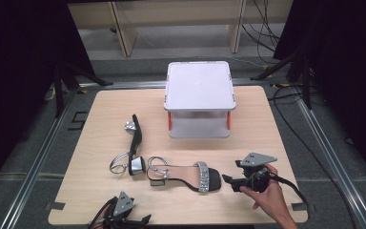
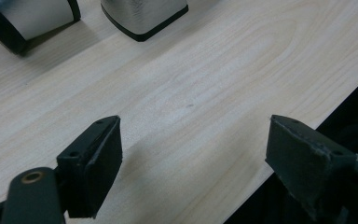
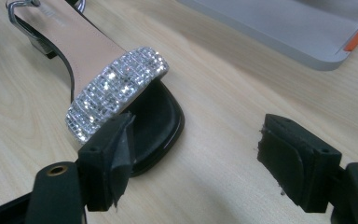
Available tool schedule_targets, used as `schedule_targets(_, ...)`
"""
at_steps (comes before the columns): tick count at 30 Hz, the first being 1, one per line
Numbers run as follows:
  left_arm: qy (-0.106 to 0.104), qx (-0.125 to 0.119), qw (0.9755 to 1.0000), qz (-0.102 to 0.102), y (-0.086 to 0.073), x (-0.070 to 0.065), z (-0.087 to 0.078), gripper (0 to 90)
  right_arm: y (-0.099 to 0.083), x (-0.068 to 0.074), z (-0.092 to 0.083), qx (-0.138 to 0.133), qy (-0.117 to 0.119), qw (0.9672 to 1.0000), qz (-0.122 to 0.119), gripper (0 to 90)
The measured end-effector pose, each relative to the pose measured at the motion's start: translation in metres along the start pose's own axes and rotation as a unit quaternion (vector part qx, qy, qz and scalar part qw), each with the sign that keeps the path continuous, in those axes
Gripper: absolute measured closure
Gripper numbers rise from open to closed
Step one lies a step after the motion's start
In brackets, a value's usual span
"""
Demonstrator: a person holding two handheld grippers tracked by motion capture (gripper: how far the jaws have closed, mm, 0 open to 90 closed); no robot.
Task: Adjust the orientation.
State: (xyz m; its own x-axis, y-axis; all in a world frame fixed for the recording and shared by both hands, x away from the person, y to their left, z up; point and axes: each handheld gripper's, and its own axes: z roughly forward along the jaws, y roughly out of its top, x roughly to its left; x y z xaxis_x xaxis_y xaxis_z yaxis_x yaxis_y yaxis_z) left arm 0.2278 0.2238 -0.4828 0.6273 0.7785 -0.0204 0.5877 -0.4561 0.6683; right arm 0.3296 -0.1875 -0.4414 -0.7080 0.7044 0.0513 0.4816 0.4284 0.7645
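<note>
While both sandals lie on the table (image 1: 100, 102), the right hand-held gripper (image 3: 193, 154) gapes wide, empty, beside the jewelled sandal (image 3: 121, 84) toe. Left hand-held gripper (image 2: 193, 161) likewise wide, empty.

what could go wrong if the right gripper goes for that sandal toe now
1. The right gripper is open with one jaw by the toe of the flat sandal and the other over bare table; closing now might only nudge the toe rather than clamp it.
2. The glittery strap looks slick, so a grip there may slip.
3. The second sandal lies on its side close by, heels nearly touching; dragging one may disturb the other.
</note>
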Motion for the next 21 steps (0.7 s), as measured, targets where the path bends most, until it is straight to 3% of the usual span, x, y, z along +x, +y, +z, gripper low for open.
schedule_targets(1, 0.0, 0.0, 1.0, 0.0, 0.0, 0.0, 0.0, 18.0, 0.0, 0.0, 0.0, -0.001, -0.001, 1.0, -0.001, 28.9)
schedule_targets(2, -0.002, -0.003, 1.0, -0.001, -0.001, -0.001, 0.001, 18.0, 0.001, 0.0, -0.002, -0.011, 0.002, 0.9999, -0.006, 36.4)
schedule_targets(9, -0.001, 0.003, 1.0, -0.002, -0.001, -0.001, 0.001, 18.0, 0.011, 0.016, -0.006, -0.016, -0.011, 0.9991, -0.039, 36.5)
schedule_targets(10, 0.0, 0.002, 1.0, 0.0, 0.0, 0.0, 0.002, 18.0, 0.015, 0.023, -0.003, -0.018, -0.012, 0.9982, -0.056, 36.8)
schedule_targets(13, -0.001, 0.002, 1.0, -0.001, -0.001, 0.0, 0.003, 18.1, 0.016, 0.028, 0.0, -0.009, -0.002, 0.9988, -0.049, 36.4)
schedule_targets(17, 0.0, 0.001, 1.0, 0.0, 0.0, 0.0, 0.003, 18.1, 0.02, 0.036, 0.007, -0.001, -0.003, 0.9978, -0.066, 35.6)
schedule_targets(18, -0.001, 0.001, 1.0, -0.001, 0.0, 0.0, 0.002, 18.1, 0.02, 0.037, 0.01, -0.003, 0.013, 0.9986, -0.051, 35.6)
schedule_targets(21, 0.0, 0.001, 1.0, -0.001, 0.0, 0.0, 0.003, 18.1, 0.021, 0.037, 0.015, 0.001, 0.016, 0.9987, -0.048, 34.4)
